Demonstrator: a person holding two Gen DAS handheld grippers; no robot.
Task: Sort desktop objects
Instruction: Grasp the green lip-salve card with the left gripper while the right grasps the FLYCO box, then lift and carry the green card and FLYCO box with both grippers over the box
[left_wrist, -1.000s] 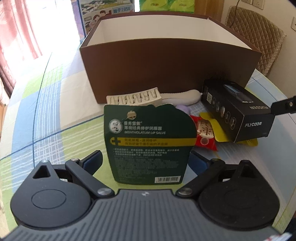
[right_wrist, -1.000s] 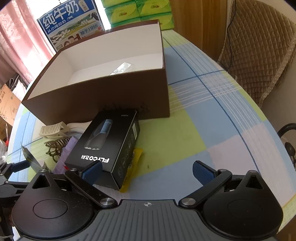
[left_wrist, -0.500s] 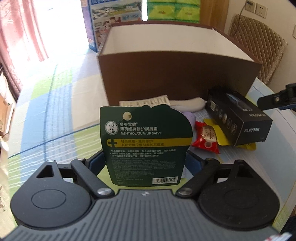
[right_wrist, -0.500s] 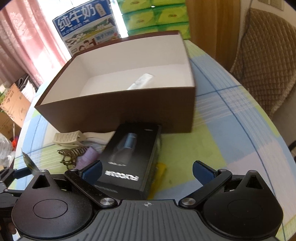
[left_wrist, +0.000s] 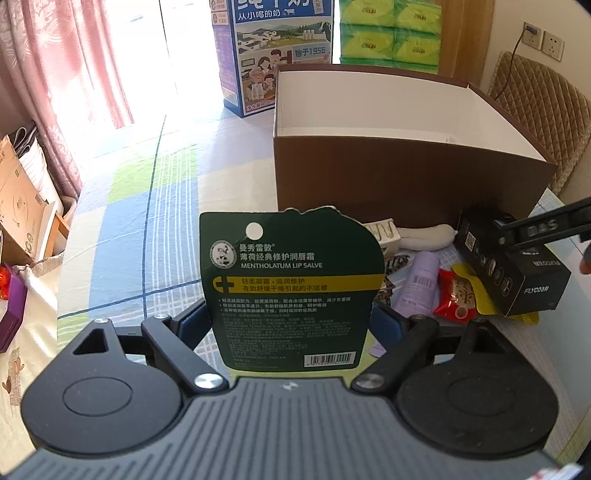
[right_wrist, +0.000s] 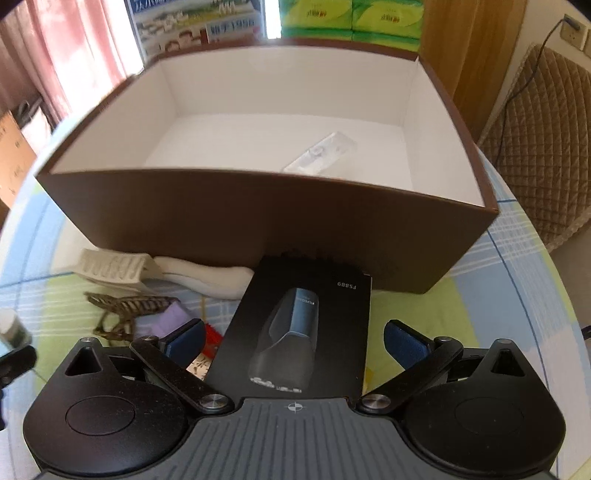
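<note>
With the left gripper (left_wrist: 290, 321) clenched on the lifted salve card (left_wrist: 290, 284), the open-jawed right gripper (right_wrist: 293, 341) has closed in astride the shaver box (right_wrist: 299, 332), next for the brown box (right_wrist: 258, 218).

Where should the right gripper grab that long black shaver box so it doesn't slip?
Across its two long side faces, coming down from above. The black shaver box lies flat with its printed face up, running lengthwise between the open right gripper, whose pads already flank those straight parallel sides.

Shaver pkg (right_wrist: 306, 328) before box (right_wrist: 258, 225)
</note>
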